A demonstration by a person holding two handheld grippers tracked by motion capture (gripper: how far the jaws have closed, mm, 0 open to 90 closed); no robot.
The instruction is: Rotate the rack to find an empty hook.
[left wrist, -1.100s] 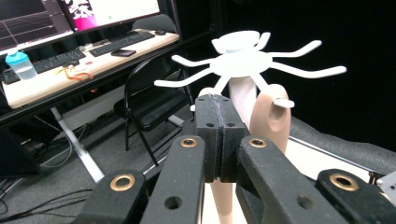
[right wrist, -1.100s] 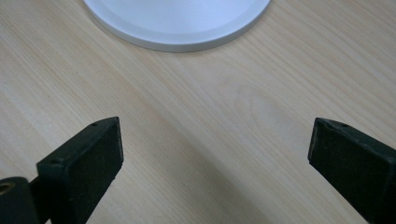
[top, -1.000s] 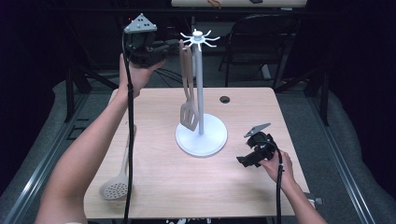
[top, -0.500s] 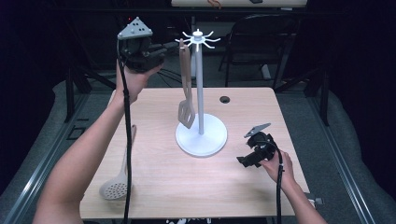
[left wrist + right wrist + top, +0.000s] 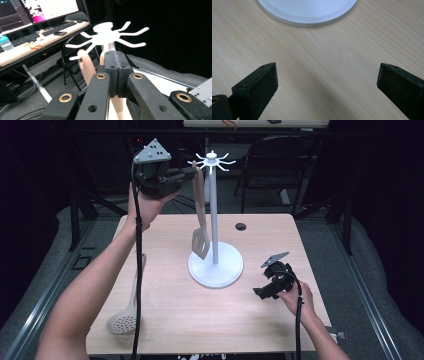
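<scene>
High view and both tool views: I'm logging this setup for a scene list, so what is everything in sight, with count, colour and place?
Table: one, light wood, centre.
Utensil stand: one, white, round base mid-table, hooks on top.
Spatula: one, beige, slotted, hanging by the stand's pole.
Skimmer spoon: one, beige, flat near the table's left front edge.
Cable hole: one, black, far side of the table.
Folding chair: one, dark, behind the table.
Desk with monitor and keyboard: background, left tool view.
Left tool: black, shut, raised at the spatula's handle top.
Right tool: black, open, low over the table.
</scene>
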